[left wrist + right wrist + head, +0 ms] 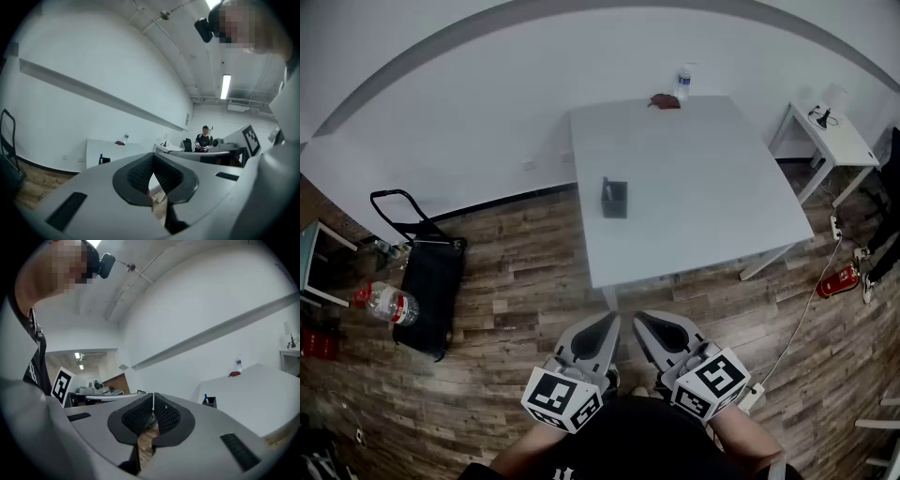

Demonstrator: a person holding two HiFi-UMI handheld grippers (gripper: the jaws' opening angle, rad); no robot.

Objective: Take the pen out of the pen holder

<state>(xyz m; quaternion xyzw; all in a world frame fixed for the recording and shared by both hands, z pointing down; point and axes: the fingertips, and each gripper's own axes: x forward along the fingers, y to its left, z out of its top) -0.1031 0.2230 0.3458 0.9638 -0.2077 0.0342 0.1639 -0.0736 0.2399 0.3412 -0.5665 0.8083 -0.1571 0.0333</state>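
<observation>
The dark pen holder (615, 201) stands on the white table (703, 197), near its left edge, with a pen (606, 186) sticking up out of it. Both grippers are held low over the wooden floor, well short of the table. My left gripper (608, 322) and my right gripper (646, 320) are side by side, each shut with nothing between the jaws. In the left gripper view the jaws (152, 157) meet at their tips, and the holder (104, 160) shows far off with a blue pen (100, 158). The right gripper (153, 396) sees the holder (209, 401) far off to its right.
A plastic bottle (683, 81) and a red object (664, 101) sit at the table's far edge. A black trolley case (431, 281) and a water bottle (389, 303) lie on the floor at left. A small white side table (830, 136) stands at right, and a person (204, 139) sits far away.
</observation>
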